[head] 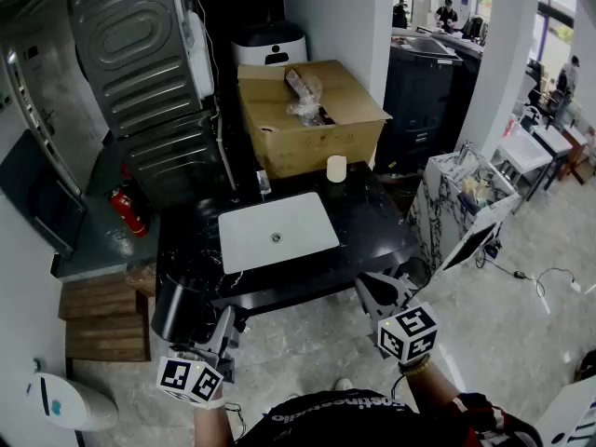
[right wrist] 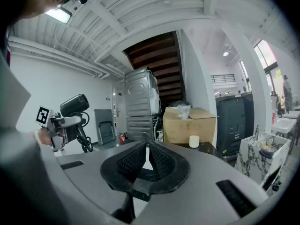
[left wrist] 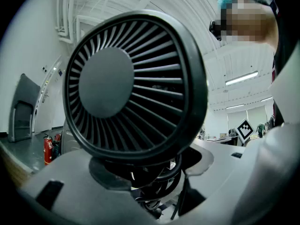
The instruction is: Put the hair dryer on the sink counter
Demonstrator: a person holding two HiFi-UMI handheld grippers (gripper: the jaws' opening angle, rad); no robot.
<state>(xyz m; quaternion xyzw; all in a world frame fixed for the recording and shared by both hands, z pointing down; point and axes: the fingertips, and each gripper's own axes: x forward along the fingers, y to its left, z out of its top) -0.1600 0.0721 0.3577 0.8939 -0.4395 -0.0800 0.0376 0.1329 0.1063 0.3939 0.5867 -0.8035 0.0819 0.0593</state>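
Head view: black sink counter (head: 372, 214) with a white basin (head: 250, 238) set in its middle. Left gripper (head: 216, 330) is low at the frame's left, in front of the counter's front left corner, and grips the black hair dryer (head: 182, 307). The dryer's barrel overlaps that corner in the picture; it's in the gripper, not lying on the counter. Right gripper (head: 376, 292) is in front of the counter's front right edge, well apart from the dryer, with nothing in it. A white cup (head: 336, 168) stands on the back of the counter, with an open cardboard box (head: 312, 124) just behind it. A red fire extinguisher (head: 128, 210) is on the floor to the left.

Left gripper view: the dryer's round rear grille (left wrist: 136, 83) fills most of the frame, very close. The handle and the looped black cord (left wrist: 157, 179) drop down between the jaws, which stand wide and clamp on the handle.

Right gripper view: the jaws are together, the ribbed pads (right wrist: 132, 161) meet at their tips, and there's nothing between them. The counter, cup and box are ahead. At far left the other gripper holds the dryer up in the air by its handle, barrel on top, cord hanging below.
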